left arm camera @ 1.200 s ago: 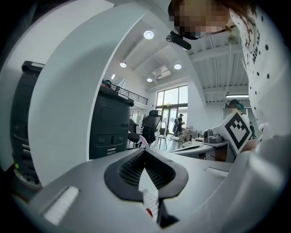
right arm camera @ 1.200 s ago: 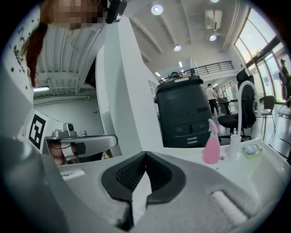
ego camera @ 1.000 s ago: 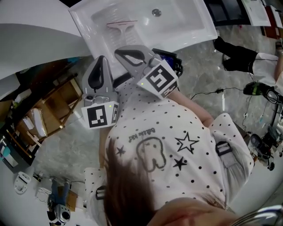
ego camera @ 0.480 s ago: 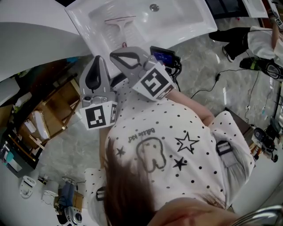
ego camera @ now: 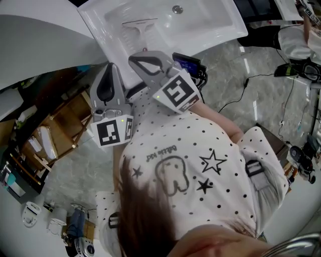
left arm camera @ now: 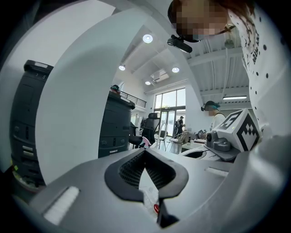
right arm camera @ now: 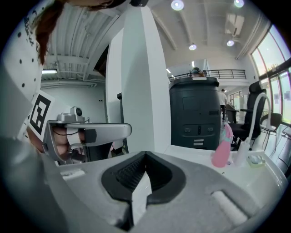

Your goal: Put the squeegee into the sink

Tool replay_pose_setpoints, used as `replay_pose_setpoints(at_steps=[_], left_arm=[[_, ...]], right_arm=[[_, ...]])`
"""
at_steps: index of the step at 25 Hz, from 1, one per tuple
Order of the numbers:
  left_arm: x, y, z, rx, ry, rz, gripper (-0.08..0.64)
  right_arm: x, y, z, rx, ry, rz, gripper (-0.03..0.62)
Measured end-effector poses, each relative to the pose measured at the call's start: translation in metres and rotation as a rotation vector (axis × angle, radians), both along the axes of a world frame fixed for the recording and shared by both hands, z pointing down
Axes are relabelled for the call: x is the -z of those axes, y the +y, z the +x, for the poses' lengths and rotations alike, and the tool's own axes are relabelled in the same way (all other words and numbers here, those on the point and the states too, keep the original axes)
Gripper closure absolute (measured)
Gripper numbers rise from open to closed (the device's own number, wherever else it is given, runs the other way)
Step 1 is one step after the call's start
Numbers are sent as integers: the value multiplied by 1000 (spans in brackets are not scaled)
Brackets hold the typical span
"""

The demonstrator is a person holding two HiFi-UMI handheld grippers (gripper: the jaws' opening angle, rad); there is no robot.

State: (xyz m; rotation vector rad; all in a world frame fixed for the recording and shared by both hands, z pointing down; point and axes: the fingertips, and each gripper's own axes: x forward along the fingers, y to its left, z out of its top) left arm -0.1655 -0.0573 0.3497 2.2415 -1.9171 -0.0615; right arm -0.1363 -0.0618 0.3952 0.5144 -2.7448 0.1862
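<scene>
The squeegee (ego camera: 138, 30) lies flat in the white sink (ego camera: 220, 25), blade toward the back and its handle, with a red spot at the end, toward me. The drain (ego camera: 177, 9) is to its right. My left gripper (ego camera: 111, 66) is shut and empty, just short of the sink's front edge. My right gripper (ego camera: 133, 59) hovers over that edge below the handle, also shut with nothing in it. In the left gripper view the jaws (left arm camera: 145, 151) meet at the tips. The right gripper view shows its jaws (right arm camera: 145, 154) closed too.
A wooden rack (ego camera: 55, 130) stands left of the sink. A dark device with a lit screen (ego camera: 186, 64) sits under the sink's front. Cables (ego camera: 251, 100) run over the marble floor at the right. A pink spray bottle (right arm camera: 221, 148) stands on the counter.
Both grippers have shifted only slightly in front of the sink and stay shut. The squeegee has not moved. A person at the top right has walked further right.
</scene>
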Motion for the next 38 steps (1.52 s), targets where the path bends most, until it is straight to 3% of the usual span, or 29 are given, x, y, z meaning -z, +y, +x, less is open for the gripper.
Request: replay_pose_setpoints(at_steps=[5,8,14,22,38], left_arm=[[7,-6,9,-20,-11,9,565],[8,-12,13,-28,-5,11,565],[12,-18,19,-51,-14,13,565],[12,-28,25,-55,-15,6,565],[12,-40,33,-83,-23,17,565]], right_arm=[[11,-33,27,-166,-13,8,597],[6,-44,39,-217,-10,-13,597],[6,-43,37,-191,0,-24,597],[10,-57,49,-232,-9,-43,597],[5,-60,46,-197,31,0,597]])
